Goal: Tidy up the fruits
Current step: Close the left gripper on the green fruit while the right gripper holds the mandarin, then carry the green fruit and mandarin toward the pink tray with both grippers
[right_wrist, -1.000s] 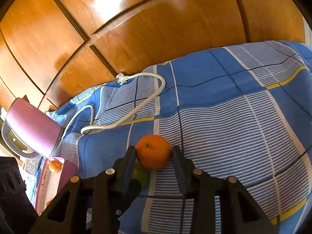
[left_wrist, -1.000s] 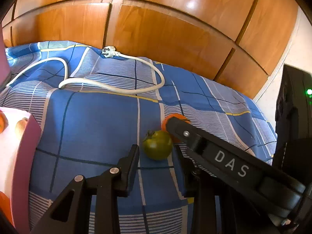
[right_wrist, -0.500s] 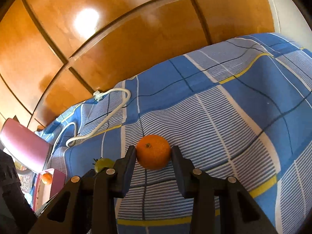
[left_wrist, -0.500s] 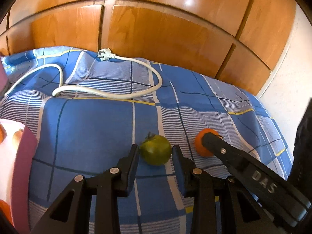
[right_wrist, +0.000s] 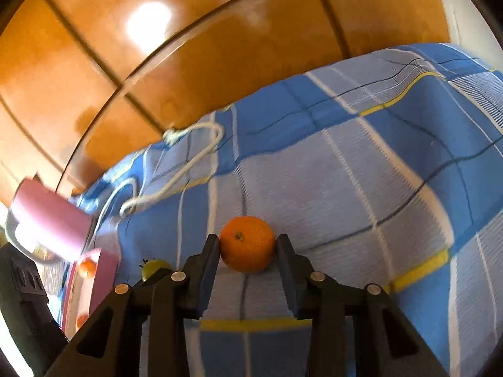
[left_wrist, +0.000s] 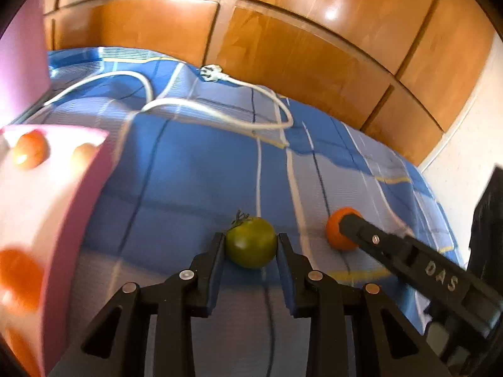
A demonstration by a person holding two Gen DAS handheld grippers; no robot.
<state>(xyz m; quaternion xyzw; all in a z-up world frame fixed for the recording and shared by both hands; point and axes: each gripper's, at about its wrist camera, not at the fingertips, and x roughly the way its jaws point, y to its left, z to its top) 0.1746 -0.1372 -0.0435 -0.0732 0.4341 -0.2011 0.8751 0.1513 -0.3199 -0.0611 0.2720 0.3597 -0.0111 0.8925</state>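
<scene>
Left wrist view: the left gripper (left_wrist: pixel 251 245) has its jaws pressed against both sides of a green tomato (left_wrist: pixel 251 246), and they have just been closing on it. The tomato sits low over the blue checked bed (left_wrist: pixel 188 188); I cannot tell whether it is lifted clear. To the left stands a pink box (left_wrist: pixel 63 207) with several orange fruits (left_wrist: pixel 30 154) already inside — part of the sorting looks done. To the right, the right gripper's finger covers part of an orange (left_wrist: pixel 334 229), well apart from the tomato. A white cable (left_wrist: pixel 220 116) loops across the bed further back, below wooden panels (left_wrist: pixel 283 47).

Right wrist view: the right gripper (right_wrist: pixel 248 246) is clamped on the orange (right_wrist: pixel 247 243), pads touching both sides, just above the striped part of the bed (right_wrist: pixel 345 188). Far to the left the pink box (right_wrist: pixel 103 267) shows with its lid (right_wrist: pixel 50 223) raised and a fruit (right_wrist: pixel 86 268) inside; the green tomato (right_wrist: pixel 154 267) peeks out beside the left gripper.

My reading: both loose fruits in view are gripped, none lies free on the bed — what remains is carrying the two to the box and releasing them there. The box is nearer the left gripper, so the tomato probably has the shorter trip.
</scene>
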